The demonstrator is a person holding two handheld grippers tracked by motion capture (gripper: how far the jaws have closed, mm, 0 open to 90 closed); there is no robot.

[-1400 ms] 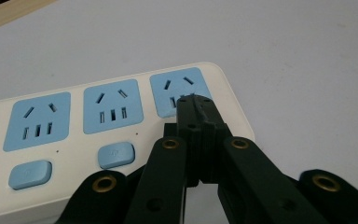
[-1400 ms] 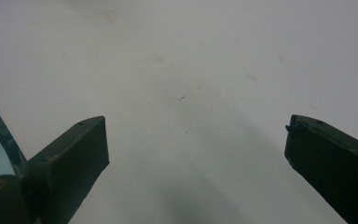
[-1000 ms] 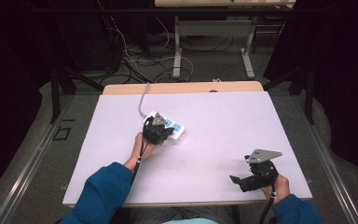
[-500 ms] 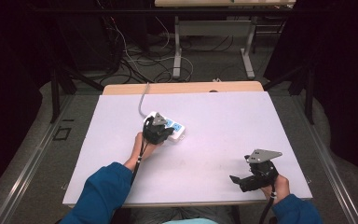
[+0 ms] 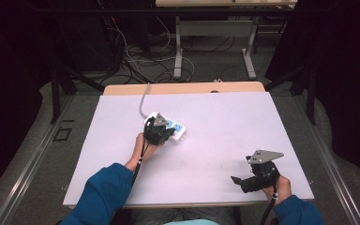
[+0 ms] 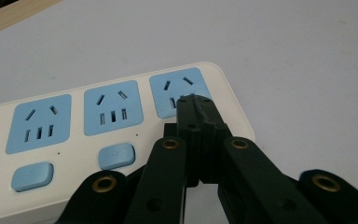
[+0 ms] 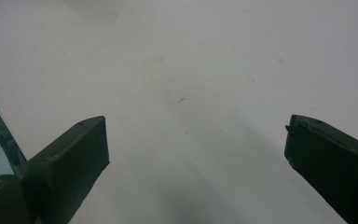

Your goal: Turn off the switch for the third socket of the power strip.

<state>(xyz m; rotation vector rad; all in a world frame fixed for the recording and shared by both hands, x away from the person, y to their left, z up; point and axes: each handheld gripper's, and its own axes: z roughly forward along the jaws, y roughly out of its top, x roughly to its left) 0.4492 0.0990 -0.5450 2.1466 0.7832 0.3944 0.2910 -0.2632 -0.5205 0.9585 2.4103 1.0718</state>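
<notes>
The white power strip (image 6: 107, 135) lies left of centre on the surface (image 5: 225, 122), the left tongs (image 6: 195, 99) pressed together over its end socket, seemingly poking its switch next, while the right tongs (image 7: 196, 149) gape idle near the front edge.

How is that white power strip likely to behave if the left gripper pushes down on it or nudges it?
The power strip lies flat and low on the table, so it probably won't tip or roll. Its smooth casing may slide under a sideways push. Its cable trails toward the far edge and could drag. The shut left gripper is over the end socket.
</notes>
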